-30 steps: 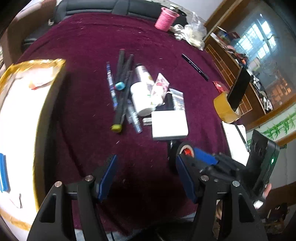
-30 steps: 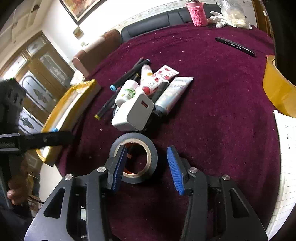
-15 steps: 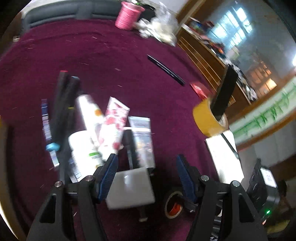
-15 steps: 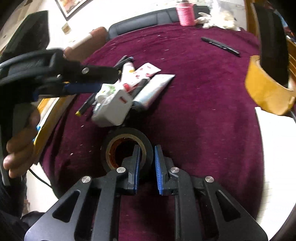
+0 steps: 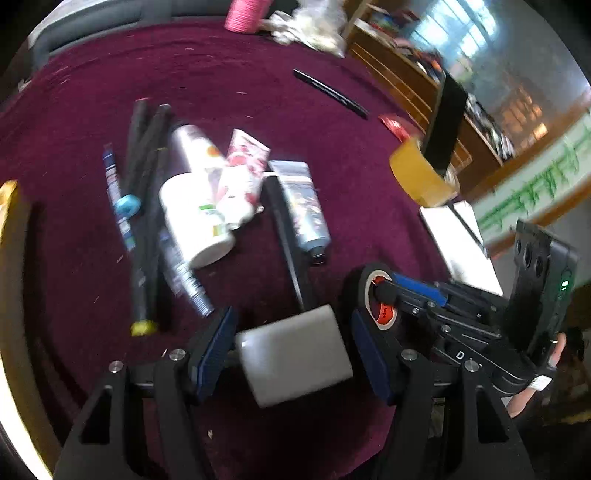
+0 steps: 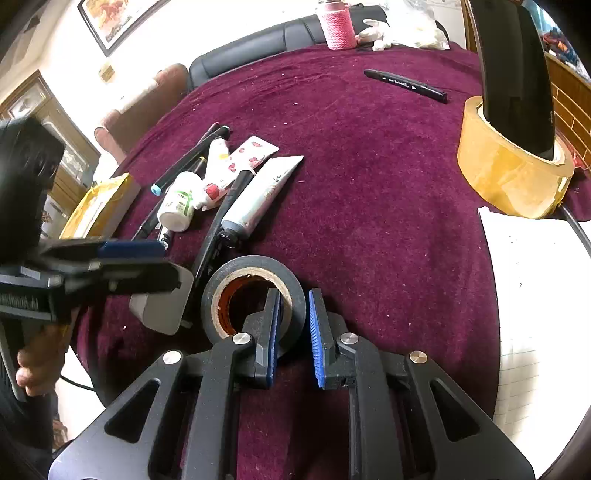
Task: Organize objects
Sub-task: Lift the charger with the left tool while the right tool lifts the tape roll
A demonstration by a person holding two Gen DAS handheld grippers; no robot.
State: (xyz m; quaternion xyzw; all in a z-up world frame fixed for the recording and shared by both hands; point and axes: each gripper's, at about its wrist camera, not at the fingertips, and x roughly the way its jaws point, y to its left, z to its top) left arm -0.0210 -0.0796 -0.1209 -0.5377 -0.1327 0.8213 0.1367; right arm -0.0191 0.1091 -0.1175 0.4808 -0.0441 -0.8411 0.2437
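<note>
Since a second ago, left gripper (image 5: 291, 347) has swung over from bare cloth to straddle the white charger block (image 5: 293, 360), and right gripper (image 6: 293, 328) has closed from wide apart onto the wall of the black tape roll (image 6: 255, 295); that roll has not shifted.

Left to right, left wrist view: gold-edged tray (image 5: 9, 206) at far left edge, blurred. Then the pile on the maroon tablecloth (image 5: 221, 85): black markers (image 5: 147, 166) with a blue-capped one, white bottle (image 5: 195, 218) lying on its side, pink heart-print tube (image 5: 240, 173), grey tube (image 5: 303, 206). Left gripper fingers stand wide apart, one on each side of the charger block; whether the pads touch it, cannot tell, frame is blurred. Black tape roll just right of the block, with right gripper's fingers reaching into and around its rim. Yellow tape roll (image 5: 421, 177) further right with a dark phone-like slab (image 5: 445, 125) standing in it. White paper (image 5: 458, 240) near the right edge.

Right wrist view: left gripper comes in from the left over the charger block (image 6: 159, 306), a hand (image 6: 37, 354) on its handle. Right fingers pinched together on the black roll's near wall, one inside the core, one outside. Lone black marker (image 6: 404, 85) well apart at the back, pink thread spool (image 6: 338, 26) behind it.
</note>
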